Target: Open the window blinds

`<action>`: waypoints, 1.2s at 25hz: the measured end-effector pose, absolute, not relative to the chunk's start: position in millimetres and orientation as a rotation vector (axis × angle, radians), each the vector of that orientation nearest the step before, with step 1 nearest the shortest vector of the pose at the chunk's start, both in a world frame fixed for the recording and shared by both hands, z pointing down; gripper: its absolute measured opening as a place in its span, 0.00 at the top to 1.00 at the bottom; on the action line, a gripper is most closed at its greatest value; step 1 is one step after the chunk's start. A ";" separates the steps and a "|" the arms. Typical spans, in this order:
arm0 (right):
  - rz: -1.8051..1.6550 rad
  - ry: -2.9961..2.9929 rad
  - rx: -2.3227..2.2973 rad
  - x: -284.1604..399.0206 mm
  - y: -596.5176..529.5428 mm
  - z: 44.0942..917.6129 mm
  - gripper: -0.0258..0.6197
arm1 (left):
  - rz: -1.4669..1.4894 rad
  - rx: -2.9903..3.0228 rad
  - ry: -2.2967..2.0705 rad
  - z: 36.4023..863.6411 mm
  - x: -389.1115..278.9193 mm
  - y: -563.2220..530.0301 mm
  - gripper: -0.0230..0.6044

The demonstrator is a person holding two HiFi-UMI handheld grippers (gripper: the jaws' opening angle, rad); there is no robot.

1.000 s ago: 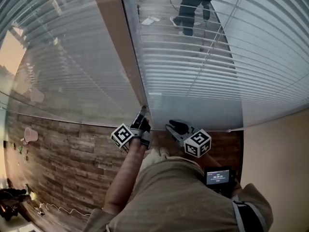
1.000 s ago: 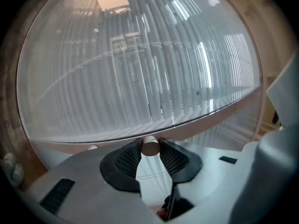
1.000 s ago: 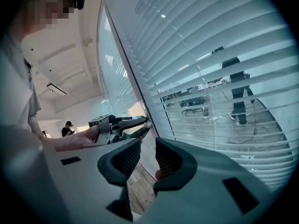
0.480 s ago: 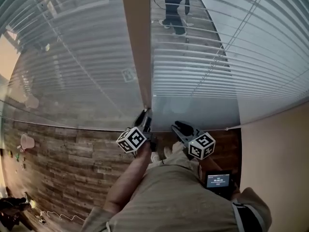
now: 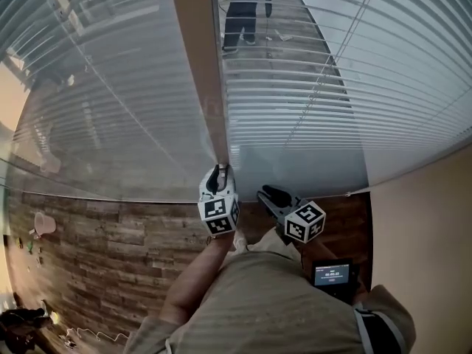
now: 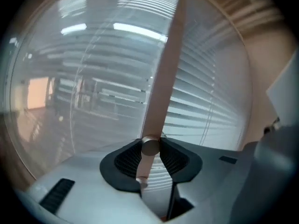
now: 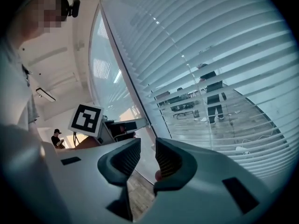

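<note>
The tilt wand (image 6: 161, 87) is gripped near its lower end between the fingers (image 6: 127, 160) of the left gripper (image 6: 150, 146), which are closed narrow on it. It hangs between two slatted blinds (image 5: 295, 102) at the window. It is judged to be a light, stiff, smooth rod, apt to slip when twisted, so a hold just above the end cap is favoured. The right gripper (image 7: 147, 160) is empty, its fingers moderately apart. A thin cord (image 5: 324, 68), probably a ladder cord, runs down the slats nearby. A person (image 5: 243, 6) is seen beyond them.
</note>
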State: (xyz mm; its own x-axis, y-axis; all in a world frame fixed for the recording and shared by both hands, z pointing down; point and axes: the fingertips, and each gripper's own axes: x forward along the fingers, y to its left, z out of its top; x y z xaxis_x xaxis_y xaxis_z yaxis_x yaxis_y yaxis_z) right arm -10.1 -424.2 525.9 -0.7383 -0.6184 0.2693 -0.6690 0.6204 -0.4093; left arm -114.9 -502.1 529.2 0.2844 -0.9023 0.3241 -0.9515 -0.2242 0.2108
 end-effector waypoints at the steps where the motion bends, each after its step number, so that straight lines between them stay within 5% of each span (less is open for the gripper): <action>1: 0.759 -2.733 1.079 -10.9 -420.6 529.4 0.79 | 0.277 2.256 -1.750 530.0 -112.6 -501.2 0.75; 22: 0.741 -2.747 1.009 -25.6 -420.0 510.7 0.80 | 1.432 2.651 -2.103 519.1 -109.3 -502.9 0.75; 24: 0.744 -2.754 0.989 -28.8 -412.5 518.8 0.79 | 1.229 2.629 -2.009 529.0 -111.9 -494.5 0.72; 25: 0.750 -2.757 0.981 -29.5 -409.2 520.4 0.79 | 0.995 2.589 -1.901 530.9 -113.0 -489.2 0.64; 30: 0.787 -2.738 1.002 -26.4 -411.6 516.3 0.79 | -0.233 2.060 -1.166 511.7 -115.9 -485.6 0.58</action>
State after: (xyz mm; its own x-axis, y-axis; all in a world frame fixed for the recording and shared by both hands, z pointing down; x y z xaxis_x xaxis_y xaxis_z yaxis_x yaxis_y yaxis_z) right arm -26.4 -411.6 516.3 -0.7732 -0.5678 0.2823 -0.6311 0.6453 -0.4304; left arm -115.9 -485.6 511.7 0.5693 -0.7992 0.1929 -0.6640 -0.3087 0.6810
